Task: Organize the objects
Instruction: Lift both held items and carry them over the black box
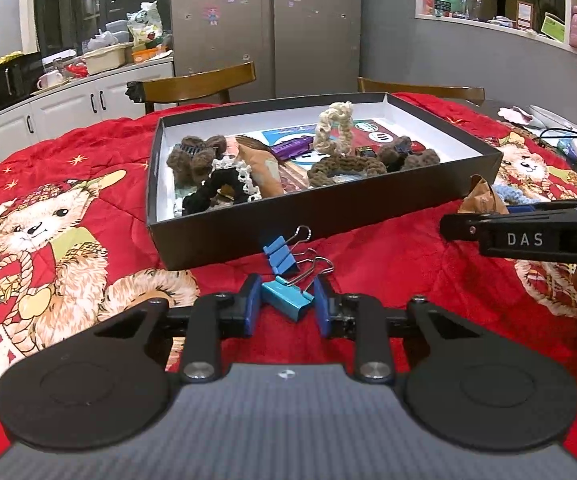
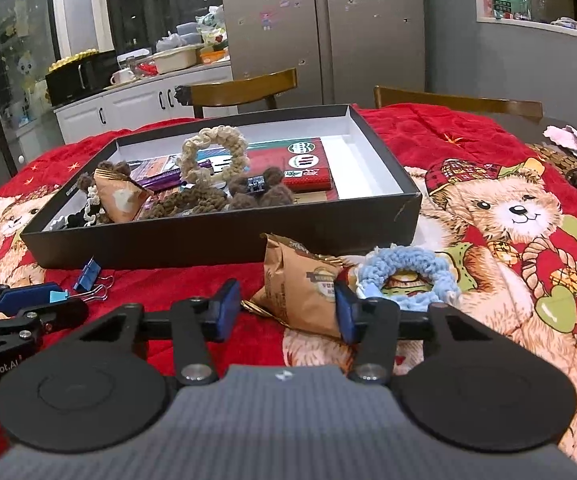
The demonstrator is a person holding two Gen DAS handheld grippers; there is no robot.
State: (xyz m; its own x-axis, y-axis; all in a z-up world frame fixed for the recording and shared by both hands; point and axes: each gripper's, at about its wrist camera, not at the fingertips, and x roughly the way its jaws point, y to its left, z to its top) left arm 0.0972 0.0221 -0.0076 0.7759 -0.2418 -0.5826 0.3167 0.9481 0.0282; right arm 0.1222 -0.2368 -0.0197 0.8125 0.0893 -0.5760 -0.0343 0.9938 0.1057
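A black shallow box (image 1: 288, 216) (image 2: 224, 236) on the red bear blanket holds scrunchies, snack packets and cards. My left gripper (image 1: 287, 304) is open with a light blue binder clip (image 1: 286, 300) between its fingers; contact is unclear. A darker blue binder clip (image 1: 280, 258) (image 2: 88, 270) lies just beyond it. My right gripper (image 2: 286, 306) is open around a brown snack packet (image 2: 300, 284) lying on the blanket. A light blue scrunchie (image 2: 408, 276) lies just right of the packet.
Two wooden chairs (image 1: 200, 84) (image 2: 456, 102) stand behind the table. Cables and small items (image 1: 568, 140) lie at the table's far right. A white kitchen counter (image 1: 68, 100) with clutter stands at back left. The right gripper's body (image 1: 528, 236) reaches in from the right.
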